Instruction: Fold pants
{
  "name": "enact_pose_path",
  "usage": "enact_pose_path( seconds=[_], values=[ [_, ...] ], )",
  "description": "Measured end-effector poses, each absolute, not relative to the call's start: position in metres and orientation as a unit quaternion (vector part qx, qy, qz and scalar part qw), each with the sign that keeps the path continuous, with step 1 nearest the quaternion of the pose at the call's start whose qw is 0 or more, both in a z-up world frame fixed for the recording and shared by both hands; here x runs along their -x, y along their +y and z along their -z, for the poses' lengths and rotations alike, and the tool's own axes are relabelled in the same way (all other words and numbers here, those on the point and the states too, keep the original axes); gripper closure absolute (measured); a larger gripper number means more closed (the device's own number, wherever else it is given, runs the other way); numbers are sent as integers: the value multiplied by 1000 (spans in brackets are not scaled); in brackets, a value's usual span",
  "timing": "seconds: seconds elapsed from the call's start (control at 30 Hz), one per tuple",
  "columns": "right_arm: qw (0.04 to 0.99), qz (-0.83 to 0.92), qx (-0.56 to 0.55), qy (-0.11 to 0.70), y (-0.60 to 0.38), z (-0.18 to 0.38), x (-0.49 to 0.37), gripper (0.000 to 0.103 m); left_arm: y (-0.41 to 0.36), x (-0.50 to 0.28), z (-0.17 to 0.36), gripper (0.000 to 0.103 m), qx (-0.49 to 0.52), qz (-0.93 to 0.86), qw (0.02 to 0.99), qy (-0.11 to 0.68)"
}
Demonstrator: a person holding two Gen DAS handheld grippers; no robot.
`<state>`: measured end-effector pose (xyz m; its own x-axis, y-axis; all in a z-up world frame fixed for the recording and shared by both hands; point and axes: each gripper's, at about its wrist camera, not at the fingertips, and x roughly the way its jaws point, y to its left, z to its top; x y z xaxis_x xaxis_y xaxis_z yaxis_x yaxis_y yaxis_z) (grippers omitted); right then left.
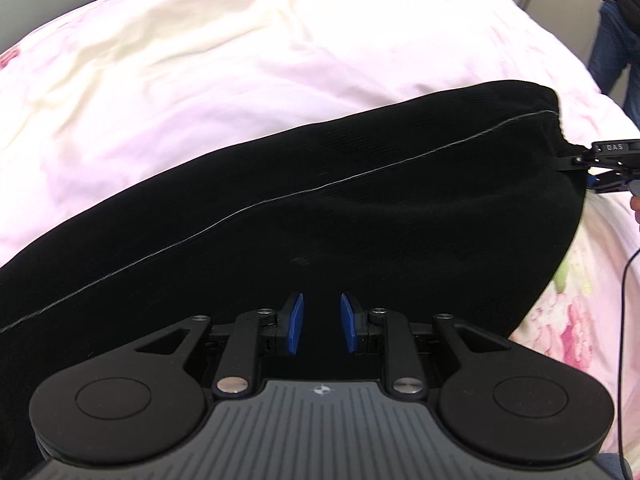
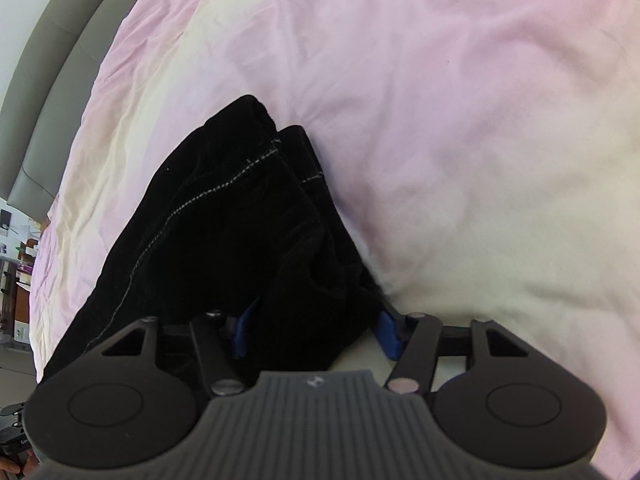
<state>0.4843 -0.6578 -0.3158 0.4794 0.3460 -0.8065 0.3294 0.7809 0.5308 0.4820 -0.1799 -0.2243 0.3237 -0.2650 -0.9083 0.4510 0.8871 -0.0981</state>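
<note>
Black pants [image 1: 320, 208] with a pale seam line lie long across the pink floral bed cover [image 1: 200, 60]. My left gripper [image 1: 321, 312] hovers over their near edge, its blue pads [image 1: 295, 320] apart and bare, only cloth beneath them. At the far right of the left wrist view, my right gripper [image 1: 588, 168] pinches the pants' end, which is pulled to a point there. In the right wrist view a thick bunch of the pants [image 2: 240, 220] fills the gap of my right gripper [image 2: 316, 316]. It covers most of one pad and touches the other pad [image 2: 387, 334].
The bed cover [image 2: 440, 120] spreads wide beyond the pants. A person's leg in blue jeans [image 1: 612, 44] stands at the bed's far right corner. A thin black cable [image 1: 624, 320] hangs at the right. A padded grey headboard [image 2: 44, 60] and shelves [image 2: 16, 260] lie to the left.
</note>
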Motion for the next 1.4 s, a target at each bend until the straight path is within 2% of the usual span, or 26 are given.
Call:
enact_pose_path(
  seconds=[0.07, 0.2, 0.43, 0.63, 0.8, 1.0, 1.23, 1.3, 1.37, 1.4],
  values=[
    [792, -13, -339, 507, -663, 309, -481, 63, -190, -483, 224, 75, -89, 243, 805, 534],
    [809, -37, -323, 489, -665, 275, -473, 66, -211, -486, 239, 75, -96, 271, 789, 543],
    [845, -77, -274, 452, -624, 177, -476, 74, -219, -475, 254, 75, -103, 256, 792, 545],
    [870, -113, -228, 422, -535, 98, -485, 78, -159, -452, 218, 75, -88, 236, 813, 525],
    [874, -160, -192, 416, -432, 65, -492, 79, -79, -430, 193, 75, -48, 195, 834, 514],
    [862, -198, -117, 451, -289, 88, -495, 79, 4, -395, 186, 75, -16, 160, 845, 510],
    [819, -221, 7, 530, -165, 198, -466, 79, 60, -371, 217, 75, 46, 138, 839, 524],
    [807, -222, 45, 546, -146, 223, -457, 72, 67, -366, 223, 75, 59, 138, 838, 524],
    [799, -232, 59, 552, -139, 228, -445, 54, 71, -363, 226, 72, 72, 139, 840, 519],
    [795, -238, 58, 555, -139, 226, -441, 52, 73, -363, 228, 70, 78, 139, 842, 516]
  ],
)
